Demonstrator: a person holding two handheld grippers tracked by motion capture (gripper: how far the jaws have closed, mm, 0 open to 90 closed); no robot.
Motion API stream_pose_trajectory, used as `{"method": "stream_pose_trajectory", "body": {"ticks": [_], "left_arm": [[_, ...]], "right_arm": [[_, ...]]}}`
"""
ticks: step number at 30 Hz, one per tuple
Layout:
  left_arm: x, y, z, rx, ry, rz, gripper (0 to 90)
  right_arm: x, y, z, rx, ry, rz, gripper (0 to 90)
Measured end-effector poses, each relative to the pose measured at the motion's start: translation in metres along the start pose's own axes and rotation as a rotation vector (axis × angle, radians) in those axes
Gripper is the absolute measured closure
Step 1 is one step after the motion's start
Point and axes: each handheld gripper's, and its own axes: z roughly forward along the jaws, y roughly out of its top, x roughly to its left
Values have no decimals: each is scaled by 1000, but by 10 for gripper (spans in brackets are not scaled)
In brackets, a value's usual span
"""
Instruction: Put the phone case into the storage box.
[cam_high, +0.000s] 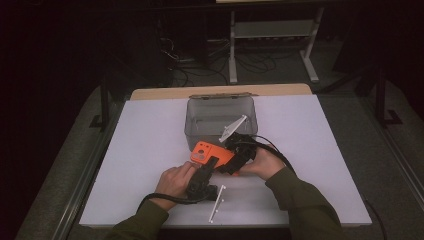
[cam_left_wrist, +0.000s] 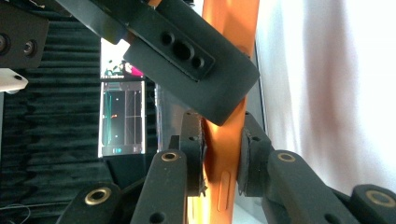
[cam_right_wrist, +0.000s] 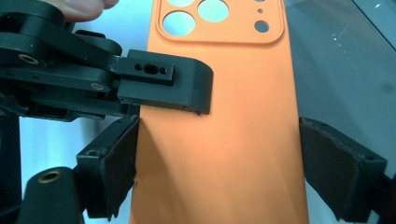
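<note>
While both grippers' padded black jaws clamp it, the smooth orange phone case (cam_right_wrist: 224, 140) gleams matte.

phone case (cam_right_wrist: 219, 140): lower end cut off | left hand (cam_right_wrist: 81, 7): mostly cropped

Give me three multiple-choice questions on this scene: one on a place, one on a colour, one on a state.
1. Where is the bin? A beyond the case; B under the case; C left of both hands.
2. The case is: A blue; B orange; C white.
3. The left gripper is: A wide open; B shut on the case; C shut on the bin.
Answers: 1 A, in the high view the bin stands just behind the case. 2 B, it is orange in every view. 3 B, its pads pinch the case's thin edge.
</note>
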Motion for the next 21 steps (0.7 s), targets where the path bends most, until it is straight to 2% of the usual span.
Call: {"method": "stream_pose_trajectory", "body": {"ticks": [10,21], "left_arm": [[1,0,-1,-14,8,14,787],[3,2,-3,-22,-11,27,794]], "right_arm": [[-4,-1,-2,-8,42,23,155],[-9,-5,1,-2,106,62,151]]}}
